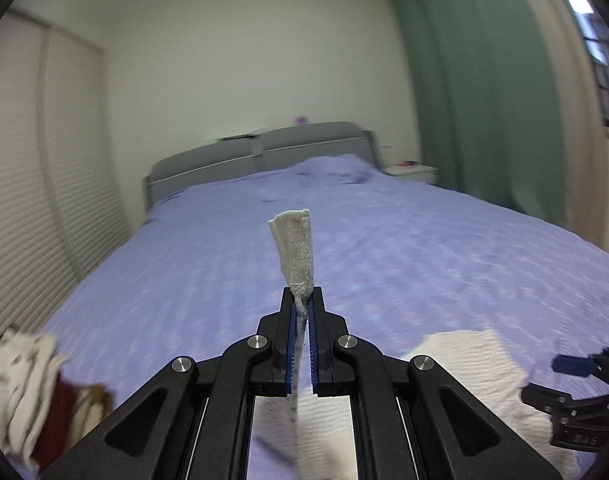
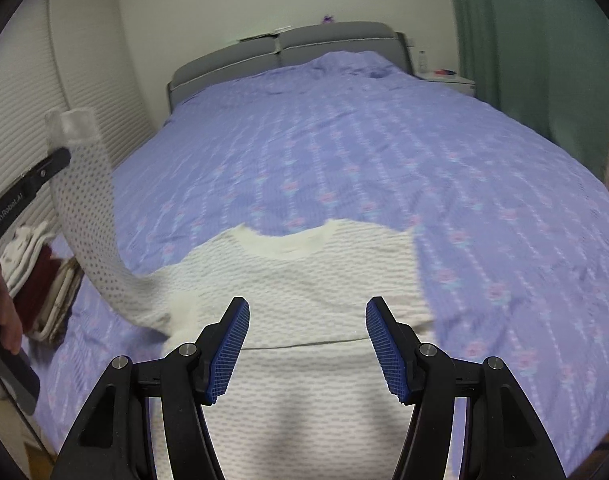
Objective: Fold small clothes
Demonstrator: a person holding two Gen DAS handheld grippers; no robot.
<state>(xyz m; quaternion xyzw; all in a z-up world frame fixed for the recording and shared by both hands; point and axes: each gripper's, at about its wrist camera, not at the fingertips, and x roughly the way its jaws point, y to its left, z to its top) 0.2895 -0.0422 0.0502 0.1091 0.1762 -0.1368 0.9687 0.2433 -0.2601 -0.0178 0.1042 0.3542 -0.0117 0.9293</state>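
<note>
Left wrist view: my left claw (image 1: 302,300) was clamped tight on the ribbed cuff (image 1: 294,248) of the sleeve, cuff poking up past the tips, bed (image 1: 424,240) beyond. Right wrist view: my right claw (image 2: 307,344) hung with fingers apart and nothing between them over the white dotted top (image 2: 304,292), which lay flat on the bed with that sleeve (image 2: 92,216) lifted off to the left. Looked like the sleeve-fold step; next I'd need to lay it across the body.
</note>
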